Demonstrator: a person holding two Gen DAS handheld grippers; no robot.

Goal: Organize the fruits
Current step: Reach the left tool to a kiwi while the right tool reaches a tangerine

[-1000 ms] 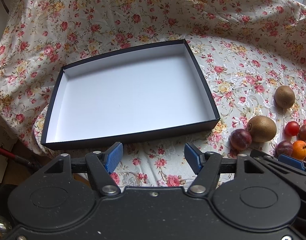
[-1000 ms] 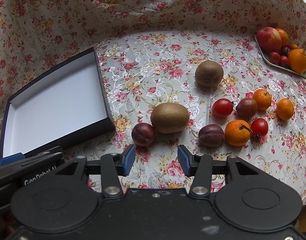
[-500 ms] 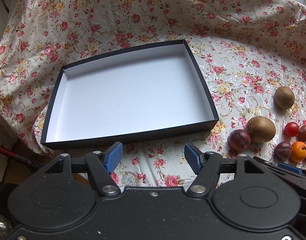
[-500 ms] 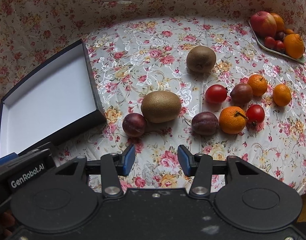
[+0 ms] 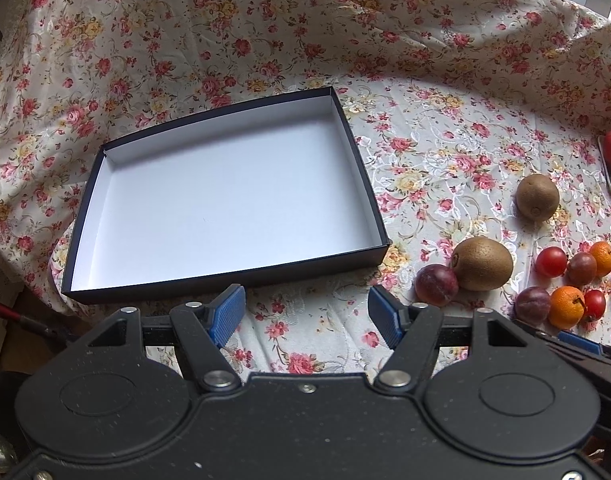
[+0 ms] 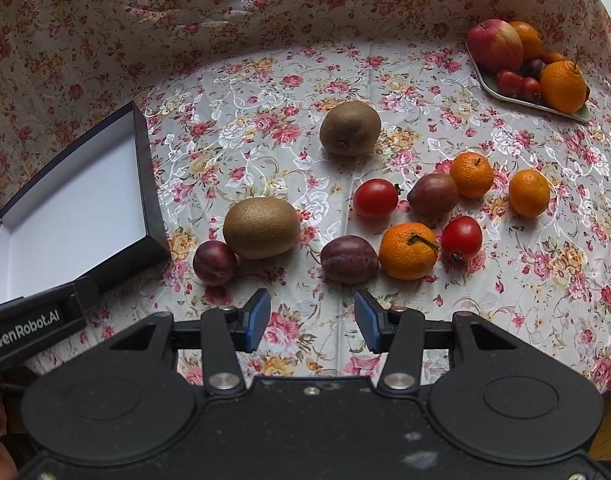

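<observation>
Both claws hang spread apart and hold nothing. The left claw (image 5: 305, 312) hovers at the near edge of the empty box (image 5: 225, 204), as if marking where the fruit goes. The right claw (image 6: 311, 320) faces the plum (image 6: 348, 258) near the tabletop's front edge, probably its first pick. Since a moment ago it has edged closer to the kiwi (image 6: 261, 227); the box hasn't moved.
</observation>
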